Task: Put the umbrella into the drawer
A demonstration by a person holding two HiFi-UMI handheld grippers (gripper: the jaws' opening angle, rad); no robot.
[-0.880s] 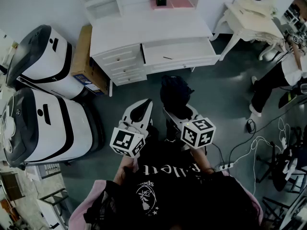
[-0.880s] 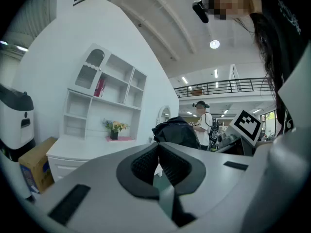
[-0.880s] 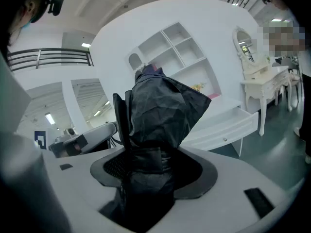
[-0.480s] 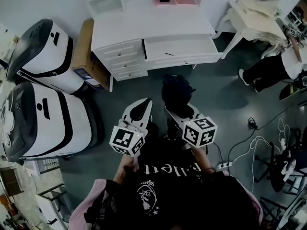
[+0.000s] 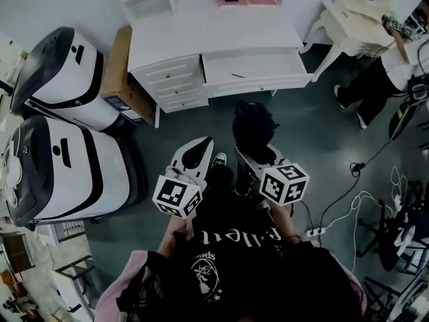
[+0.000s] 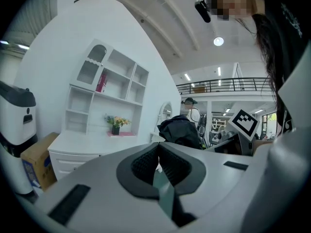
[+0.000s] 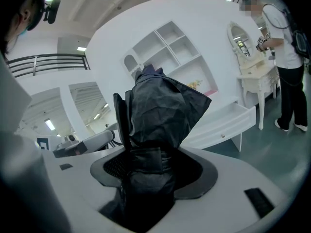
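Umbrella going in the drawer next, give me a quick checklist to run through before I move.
1. Grip: ok. The right gripper is closed on the folded black umbrella, near its strap.
2. Drawer open: ok. It is pulled out of the white desk.
3. Room inside: ok. Only one small dark item lies in the drawer.
4. Left gripper: ok. It is shut with nothing in it, beside the right one.
5. Bystander: ok. A person stands off to the right, away from the drawer.
6. Umbrella fits under the desk top: cannot tell.
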